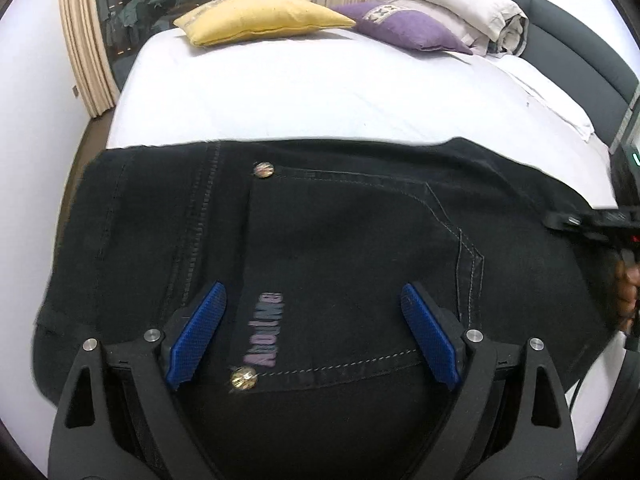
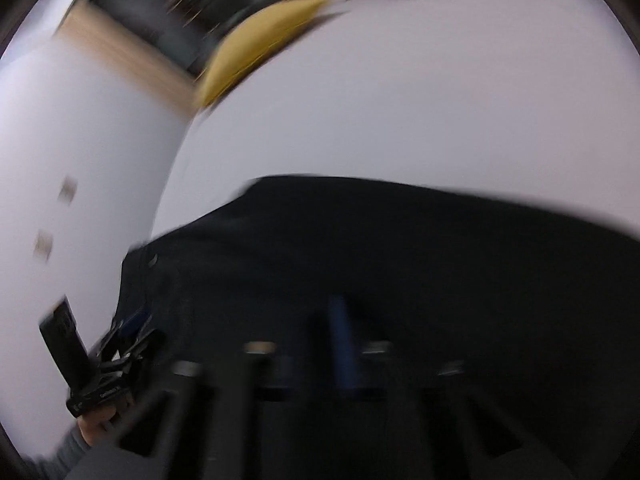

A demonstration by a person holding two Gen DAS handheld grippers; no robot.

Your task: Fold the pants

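Black jeans (image 1: 340, 240) lie folded on the white bed (image 1: 300, 96), back pocket with pink lettering facing up. My left gripper (image 1: 312, 304) is open, its blue pads (image 1: 196, 332) spread just above the pocket, holding nothing. The right gripper shows at the right edge of the left wrist view (image 1: 592, 222), over the jeans' right end. The right wrist view is heavily blurred: the jeans (image 2: 400, 248) fill its lower half and my right gripper (image 2: 340, 340) looks closed, a blue pad (image 2: 340, 340) near centre; whether it pinches cloth I cannot tell. The left gripper (image 2: 120, 344) shows at lower left.
A yellow pillow (image 1: 260, 16) and a purple pillow (image 1: 404, 26) lie at the bed's far side, with a rolled white duvet (image 1: 460, 8) by the dark headboard (image 1: 580, 52). Curtains (image 1: 84, 40) and a dark window stand at the left.
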